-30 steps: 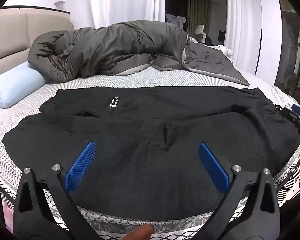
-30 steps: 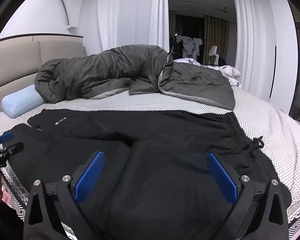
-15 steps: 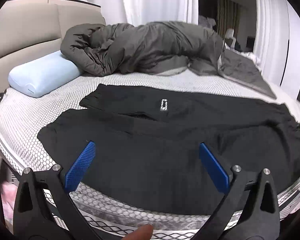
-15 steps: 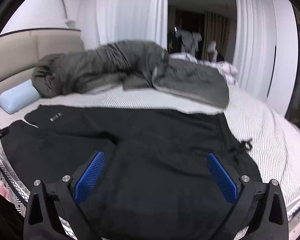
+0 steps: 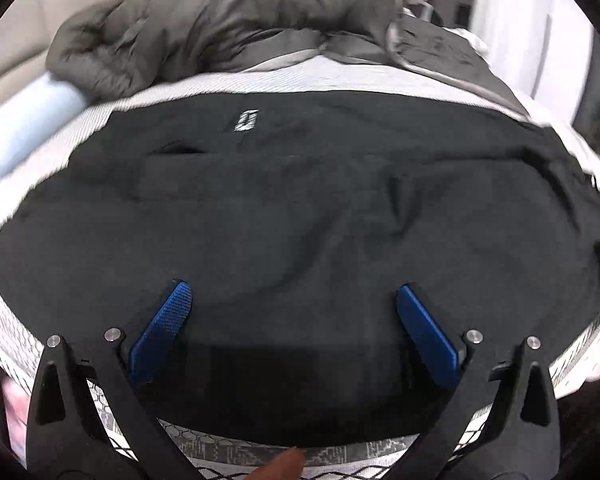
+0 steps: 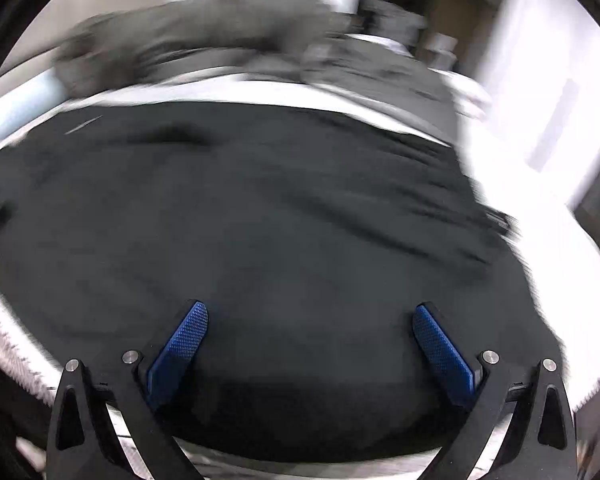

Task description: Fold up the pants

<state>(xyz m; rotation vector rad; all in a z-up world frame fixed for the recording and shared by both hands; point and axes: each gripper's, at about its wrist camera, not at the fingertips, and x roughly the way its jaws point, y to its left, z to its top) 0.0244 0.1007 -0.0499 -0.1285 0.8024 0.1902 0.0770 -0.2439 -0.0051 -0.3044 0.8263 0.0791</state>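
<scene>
Black pants (image 5: 300,208) lie spread flat across the bed, legs to the left, with a small white label (image 5: 247,120) on the far leg. My left gripper (image 5: 292,300) is open and empty, low over the near edge of the pants. In the right wrist view the pants (image 6: 280,232) fill the frame, blurred by motion. My right gripper (image 6: 310,322) is open and empty, low over the near edge toward the waist end. The drawstring (image 6: 500,218) shows at the right.
A grey duvet (image 5: 228,24) is bunched along the far side of the bed. A light blue pillow (image 5: 24,120) lies at the far left. The white patterned mattress edge (image 5: 236,450) runs just below the grippers. White curtains hang behind.
Both grippers have dropped and moved closer to the near edge of the pants. Both stayed open. The views are now motion-blurred, the right more so.
</scene>
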